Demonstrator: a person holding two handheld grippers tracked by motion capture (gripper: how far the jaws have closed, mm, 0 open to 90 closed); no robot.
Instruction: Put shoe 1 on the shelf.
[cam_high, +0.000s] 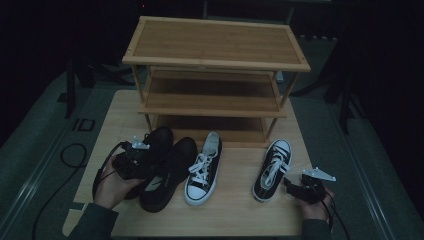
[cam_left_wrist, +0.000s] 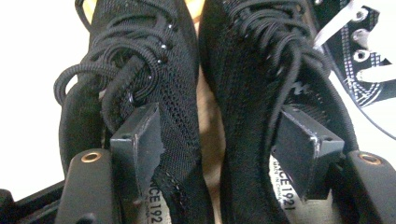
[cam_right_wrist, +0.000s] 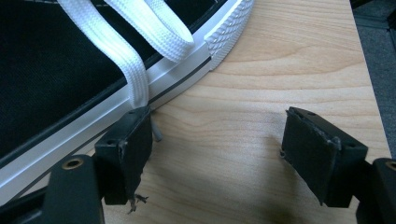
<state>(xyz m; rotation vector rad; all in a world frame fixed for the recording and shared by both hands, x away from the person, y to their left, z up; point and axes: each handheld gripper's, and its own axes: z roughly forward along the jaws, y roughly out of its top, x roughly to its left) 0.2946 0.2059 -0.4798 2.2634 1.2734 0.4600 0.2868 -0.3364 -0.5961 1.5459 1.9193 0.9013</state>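
Nothing shelved yet: left gripper (cam_left_wrist: 215, 154) spread, one jaw inside each shoe of the black mesh pair (cam_high: 160, 165), pads not clearly pressing; right gripper (cam_right_wrist: 233, 154) wide beside a canvas sneaker (cam_high: 272, 169) (both sneakers untouched), wooden rack (cam_high: 215, 60) beyond bare.

In the high view the left gripper (cam_high: 134, 159) and its hand (cam_high: 112, 186) cover the heel of the outer black shoe (cam_high: 155, 142), so you can't see its jaws there. Left gripper view cuts off both black shoes' toes at the top, and the insole print (cam_left_wrist: 283, 195) is half hidden behind a jaw. Right gripper view crops the sneaker (cam_right_wrist: 65, 60) to a strip of sole and laces, and the rack's bottom shelf (cam_high: 210, 127) is too dark to make out
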